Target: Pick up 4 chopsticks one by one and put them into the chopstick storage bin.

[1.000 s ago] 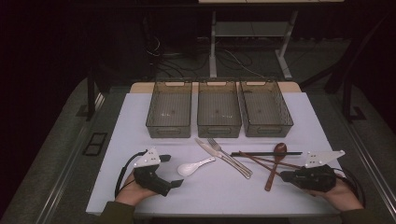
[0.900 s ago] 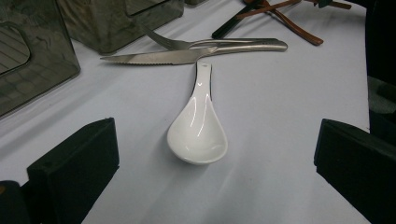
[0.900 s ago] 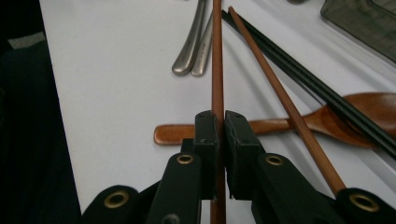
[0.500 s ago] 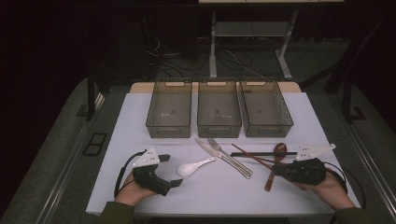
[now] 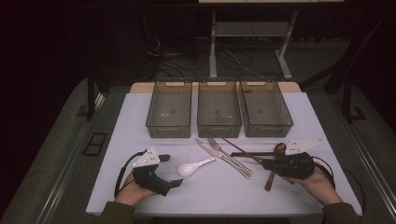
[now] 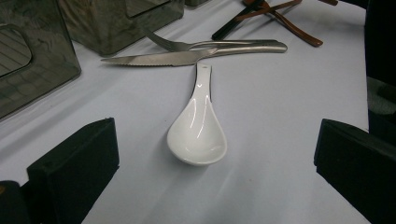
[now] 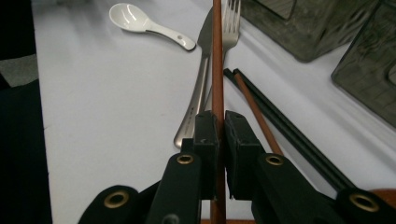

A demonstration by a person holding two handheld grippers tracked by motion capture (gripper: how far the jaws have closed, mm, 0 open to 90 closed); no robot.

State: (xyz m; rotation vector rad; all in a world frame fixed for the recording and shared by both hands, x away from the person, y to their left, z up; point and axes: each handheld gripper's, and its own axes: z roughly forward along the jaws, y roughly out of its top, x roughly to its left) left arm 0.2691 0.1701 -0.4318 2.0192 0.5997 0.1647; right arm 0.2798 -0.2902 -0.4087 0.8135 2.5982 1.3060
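Right gripper (image 7: 218, 133) pinching brown chopstick (image 7: 217, 56), tip toward 12 o'clock over fork (image 7: 229, 18). Left gripper (image 6: 210, 154) spread, white spoon (image 6: 198, 130) between jaws, untouched. Step: lifting chopstick. Next: likely carry to bin (image 5: 266, 108) at 12 o'clock.

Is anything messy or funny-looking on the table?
The brown chopsticks and black chopsticks lie crossed in a jumble beside the wooden spoon; the right gripper pinches one brown stick. Nothing looks spilled or broken.
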